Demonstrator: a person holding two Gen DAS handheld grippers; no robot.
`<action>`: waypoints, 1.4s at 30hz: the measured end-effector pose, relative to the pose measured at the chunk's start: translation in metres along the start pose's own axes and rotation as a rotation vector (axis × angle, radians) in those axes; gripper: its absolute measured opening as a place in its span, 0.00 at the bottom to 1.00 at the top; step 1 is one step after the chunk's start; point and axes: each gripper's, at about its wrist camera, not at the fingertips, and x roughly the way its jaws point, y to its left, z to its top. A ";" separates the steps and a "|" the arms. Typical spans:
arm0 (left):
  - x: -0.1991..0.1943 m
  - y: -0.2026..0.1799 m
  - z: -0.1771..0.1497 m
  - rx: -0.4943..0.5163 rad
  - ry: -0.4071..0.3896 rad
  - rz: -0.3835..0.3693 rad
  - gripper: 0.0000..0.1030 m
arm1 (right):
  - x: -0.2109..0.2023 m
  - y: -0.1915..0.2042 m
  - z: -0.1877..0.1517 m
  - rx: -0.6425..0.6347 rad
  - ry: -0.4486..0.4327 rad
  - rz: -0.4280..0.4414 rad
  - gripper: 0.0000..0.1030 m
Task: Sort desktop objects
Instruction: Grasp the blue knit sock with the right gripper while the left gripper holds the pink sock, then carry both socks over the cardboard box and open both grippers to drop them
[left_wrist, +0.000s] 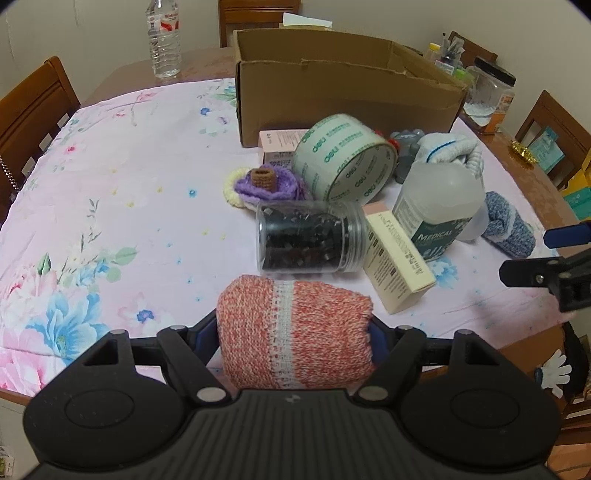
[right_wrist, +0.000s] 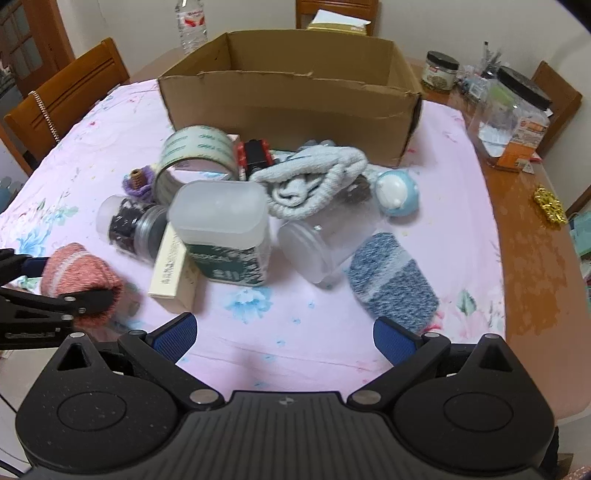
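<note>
A: Left gripper (left_wrist: 293, 332) status?

B: Clamped on the red-and-white knit roll (left_wrist: 295, 332), pads pressing both of its ends. Roll sits crosswise between the fingers, over the near edge of the table (left_wrist: 110, 192).

A: Right gripper (right_wrist: 284, 334)?

B: Jaws wide apart, nothing between them. Blue pads (right_wrist: 393, 338) over bare floral cloth at the near edge.

A: Where's the rest of the pile?

B: Mid-table, in front of the cardboard box (right_wrist: 295, 103), which stands toward the far edge. Tape roll (left_wrist: 343, 158) on its edge, just beside the box. Clear jar of dark bits (left_wrist: 308, 240) lying on its side, next to a cream carton (left_wrist: 397, 258). Green-labelled medical bottle (right_wrist: 225, 232) touching the carton.

A: Other knits?

B: Blue-and-white knit roll (right_wrist: 391, 280) toward the right edge, close to the right gripper's right finger. Grey knit bundle (right_wrist: 314, 181) behind the bottle.

A: Box contents?

B: Cannot tell, the inside is mostly hidden.
</note>
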 end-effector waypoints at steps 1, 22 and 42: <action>-0.001 0.000 0.002 -0.001 -0.002 -0.002 0.74 | 0.001 -0.004 0.000 0.005 -0.002 -0.009 1.00; -0.021 -0.016 0.052 -0.015 -0.023 0.029 0.74 | 0.058 -0.067 0.020 -0.273 -0.008 0.049 0.78; -0.026 -0.032 0.084 0.079 -0.068 -0.053 0.74 | 0.031 -0.075 0.026 -0.305 0.009 0.051 0.61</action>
